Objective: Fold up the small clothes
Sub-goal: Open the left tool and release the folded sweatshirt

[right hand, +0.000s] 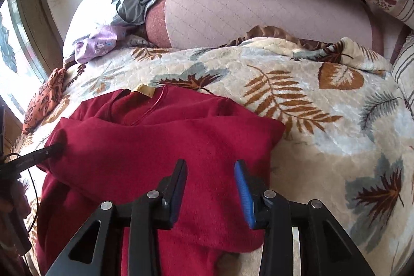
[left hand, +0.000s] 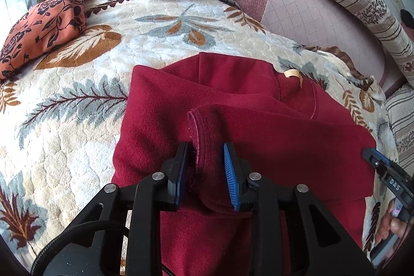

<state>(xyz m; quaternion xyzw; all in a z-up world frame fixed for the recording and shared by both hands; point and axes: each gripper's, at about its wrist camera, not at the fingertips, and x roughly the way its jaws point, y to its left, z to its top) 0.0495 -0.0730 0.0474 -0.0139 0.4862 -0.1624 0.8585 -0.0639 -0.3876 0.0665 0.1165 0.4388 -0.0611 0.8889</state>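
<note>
Left gripper (left hand: 205, 175) jaws parted with a fold of the red sweater (left hand: 233, 107) loose between, right gripper (right hand: 211, 192) empty over it on the blanket (right hand: 323, 120); fabric snagging could undo the fold.

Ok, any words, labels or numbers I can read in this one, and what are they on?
"DAS": white letters on the black body of the right claw, at the edge of the left wrist view; only roughly legible.
Pale print on the black left claw, in the right wrist view: too blurred to read.
Tan tag at the collar of the dark red knit garment: no text legible.
</note>
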